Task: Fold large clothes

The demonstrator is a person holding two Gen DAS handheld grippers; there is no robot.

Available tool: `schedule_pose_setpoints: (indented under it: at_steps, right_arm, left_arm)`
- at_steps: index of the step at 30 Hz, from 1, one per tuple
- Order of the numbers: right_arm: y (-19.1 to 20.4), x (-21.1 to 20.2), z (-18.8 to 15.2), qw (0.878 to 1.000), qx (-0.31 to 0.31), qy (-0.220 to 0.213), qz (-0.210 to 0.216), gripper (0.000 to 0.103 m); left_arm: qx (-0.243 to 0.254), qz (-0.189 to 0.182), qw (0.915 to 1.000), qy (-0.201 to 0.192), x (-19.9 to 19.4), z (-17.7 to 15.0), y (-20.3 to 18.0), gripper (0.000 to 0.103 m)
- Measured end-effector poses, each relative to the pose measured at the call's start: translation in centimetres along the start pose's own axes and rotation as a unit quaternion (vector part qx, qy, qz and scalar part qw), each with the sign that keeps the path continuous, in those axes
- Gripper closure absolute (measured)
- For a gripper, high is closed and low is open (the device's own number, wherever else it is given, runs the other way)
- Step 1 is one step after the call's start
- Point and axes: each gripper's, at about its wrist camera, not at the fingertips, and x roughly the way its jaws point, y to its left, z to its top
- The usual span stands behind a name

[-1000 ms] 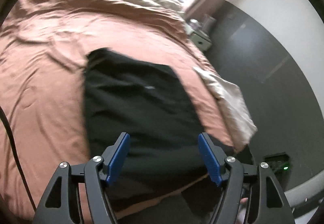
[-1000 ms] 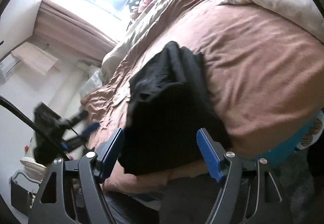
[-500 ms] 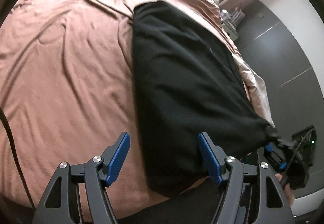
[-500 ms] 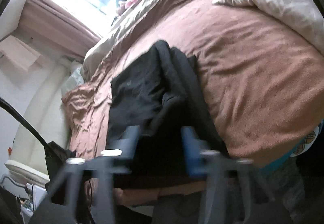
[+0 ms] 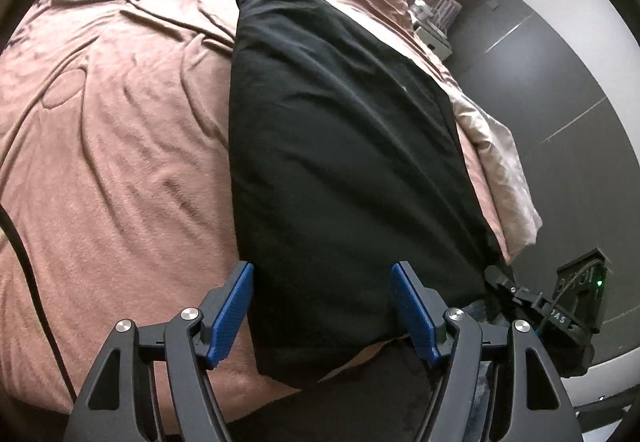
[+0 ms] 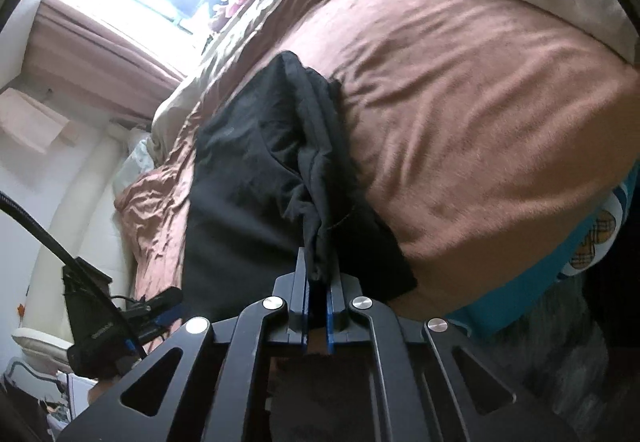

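Brown bedding (image 5: 120, 146) is covering the bed where your black garment (image 5: 340, 162) is lying, folded into a long strip that is reaching the near edge. Your right gripper (image 6: 318, 274) is clenching a bunched fold of that garment at its near end, its jaws having just been closing on the cloth. Your left gripper (image 5: 324, 306) is hovering over the garment's near corner, jaws spread wide and gripping nothing.

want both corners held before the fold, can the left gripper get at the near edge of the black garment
Probably yes. The left gripper is open, with the black garment lying flat on the brown blanket, its near edge between the fingers, and nothing in between.
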Motion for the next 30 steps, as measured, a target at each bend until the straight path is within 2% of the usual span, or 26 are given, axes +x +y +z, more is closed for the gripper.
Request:
schedule_pose_setpoints:
  at_steps: [5, 8, 12, 14, 16, 18, 19, 24, 30]
  right_arm:
    - [-2.0, 0.9, -1.0, 1.0, 0.017, 0.015, -0.018, 0.101]
    - [-1.2, 0.0, -0.9, 0.999, -0.006, 0.017, -0.027, 0.101]
    - [0.3, -1.6, -0.1, 0.999, -0.036, 0.027, -0.018, 0.095]
    - [0.6, -2.6, 0.7, 0.999, -0.045, 0.021, -0.014, 0.077]
    - [0.5, -3.5, 1.9, 0.998, -0.056, 0.008, -0.006, 0.022]
    - [0.6, -4.1, 3.2, 0.998, -0.059, -0.01, 0.008, 0.02]
    - [0.6, -4.0, 4.0, 0.998, -0.062, -0.005, 0.013, 0.02]
    - [0.1, -1.7, 7.8, 0.997, -0.067, 0.034, 0.019, 0.02]
    - [-0.3, 2.3, 11.9, 0.994, -0.067, 0.074, 0.044, 0.02]
  left_arm:
    - [0.012, 0.024, 0.9995, 0.018, 1.6, -0.6, 0.2, 0.032]
    - [0.01, 0.016, 0.9996, 0.023, 1.7, -0.5, 0.7, 0.032]
    - [0.009, 0.012, 0.9999, 0.001, 0.3, 0.7, 1.4, 0.032]
    - [0.009, 0.012, 0.9998, -0.01, -0.3, 1.5, 1.6, 0.032]
    - [0.006, 0.011, 0.9998, -0.013, -0.4, 2.8, 2.2, 0.032]
    - [0.004, 0.017, 0.9997, -0.015, -0.4, 3.8, 2.6, 0.032]
    - [0.003, 0.017, 0.9997, -0.017, -0.4, 4.4, 2.8, 0.032]
    - [-0.005, 0.021, 0.9994, -0.026, -0.1, 6.7, 3.5, 0.032]
    - [-0.007, 0.024, 0.9994, -0.024, 1.4, 8.9, 4.0, 0.032]
